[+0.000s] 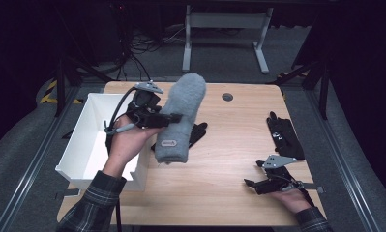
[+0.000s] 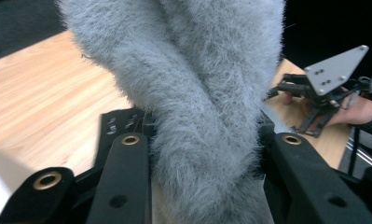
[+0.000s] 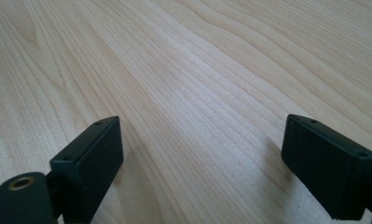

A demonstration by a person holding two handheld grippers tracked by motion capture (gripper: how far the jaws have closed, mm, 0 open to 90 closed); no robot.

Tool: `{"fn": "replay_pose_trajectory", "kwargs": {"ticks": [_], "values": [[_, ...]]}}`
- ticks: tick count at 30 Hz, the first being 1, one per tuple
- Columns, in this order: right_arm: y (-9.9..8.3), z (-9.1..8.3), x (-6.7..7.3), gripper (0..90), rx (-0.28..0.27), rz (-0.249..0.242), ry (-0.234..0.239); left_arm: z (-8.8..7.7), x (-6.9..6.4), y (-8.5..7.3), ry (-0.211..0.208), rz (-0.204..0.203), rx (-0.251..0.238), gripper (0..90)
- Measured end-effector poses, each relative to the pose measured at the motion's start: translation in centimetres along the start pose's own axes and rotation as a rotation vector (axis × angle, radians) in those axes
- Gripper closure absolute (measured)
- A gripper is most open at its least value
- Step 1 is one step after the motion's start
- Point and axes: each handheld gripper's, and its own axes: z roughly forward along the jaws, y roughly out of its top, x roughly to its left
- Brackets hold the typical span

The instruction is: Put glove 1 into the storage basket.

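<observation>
High view shows the grey fleece mitten [image 1: 181,118] lifted off the wooden table [image 1: 219,179], its cuff end with a small label hanging lowest and its fluffy tip pointing toward the far edge. The left gripper [image 1: 169,118] clamps it across the middle, and the left gripper view has the fuzzy fabric [image 2: 193,107] squeezed between the two black jaws, both pressing into the pile. Just beyond the mitten, on the table and partly hidden behind it, lies a black glove [image 1: 196,134]. Beside the mitten on the left-hand side stands a white open box [image 1: 91,140], the left hand [image 1: 127,142] held over its near corner. Well apart from the mitten, toward the right edge, a second pair of black gloves [image 1: 285,137] lies flat. Nearer than those, the right gripper [image 1: 251,183] rests low on the table; the right gripper view shows its jaws spread wide over bare wood [image 3: 197,93], with nothing between them
</observation>
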Motion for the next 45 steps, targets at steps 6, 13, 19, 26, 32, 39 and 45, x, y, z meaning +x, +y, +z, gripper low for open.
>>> {"fn": "replay_pose_trajectory", "kwargs": {"ticks": [6, 13, 19, 26, 32, 39, 45], "values": [[0.0, 0.0, 0.0, 12.8, 0.000, 0.000, -0.001, -2.6, 1.7, -0.8, 0.046, -0.033, -0.010, 63.6], [0.0, 0.0, 0.0, 12.6, 0.000, 0.003, -0.002, -5.6, 4.0, -2.6, 0.095, -0.076, -0.003, 63.6], [0.0, 0.1, 0.0, 12.4, -0.001, 0.005, -0.003, -7.5, 5.6, -4.1, 0.121, -0.103, -0.010, 63.6], [0.1, 0.1, 0.0, 12.4, -0.001, 0.008, -0.009, -10.1, 7.9, -6.3, 0.176, -0.148, 0.010, 63.7], [0.1, 0.1, 0.0, 12.3, -0.001, 0.008, -0.010, -9.7, 9.3, -8.3, 0.187, -0.176, 0.039, 63.6], [0.1, 0.1, 0.0, 12.1, 0.000, 0.011, -0.012, -6.9, 10.8, -10.5, 0.180, -0.194, 0.109, 63.5], [0.1, 0.1, 0.0, 12.1, 0.000, 0.011, -0.012, -4.0, 12.1, -12.4, 0.195, -0.215, 0.175, 63.4]]}}
